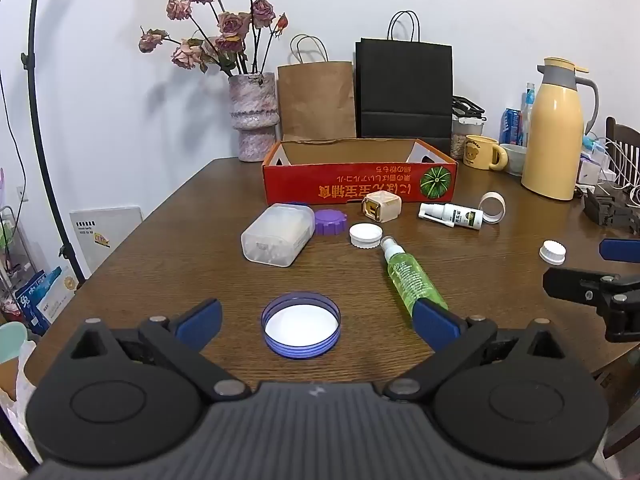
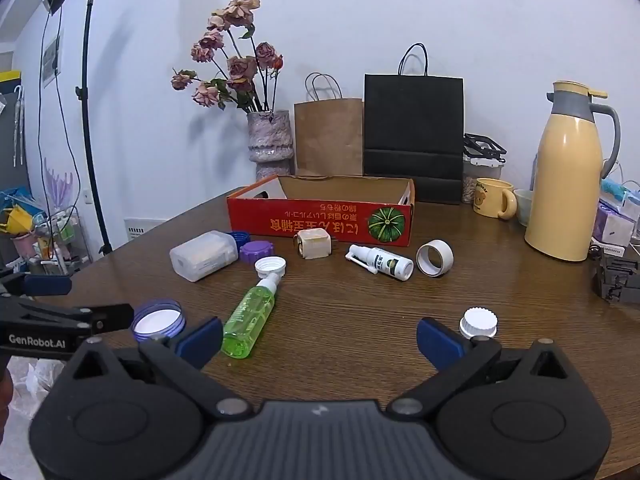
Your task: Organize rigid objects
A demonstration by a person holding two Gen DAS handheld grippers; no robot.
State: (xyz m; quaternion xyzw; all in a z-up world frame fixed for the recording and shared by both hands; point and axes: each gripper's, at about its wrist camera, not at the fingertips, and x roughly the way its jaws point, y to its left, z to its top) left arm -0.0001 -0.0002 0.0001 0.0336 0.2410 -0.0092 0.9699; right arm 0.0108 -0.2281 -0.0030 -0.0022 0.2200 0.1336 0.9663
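Note:
A red cardboard box stands open at the back of the wooden table. In front of it lie a clear plastic case, a purple cap, a white cap, a beige cube, a white spray bottle, a tape ring and a green spray bottle. My left gripper is open around a blue lid. My right gripper is open and empty; a white ribbed cap sits by its right finger.
A vase of dried roses, a brown bag, a black bag, a yellow mug and a yellow thermos line the back. A black part lies at the right edge. A light stand is at the left.

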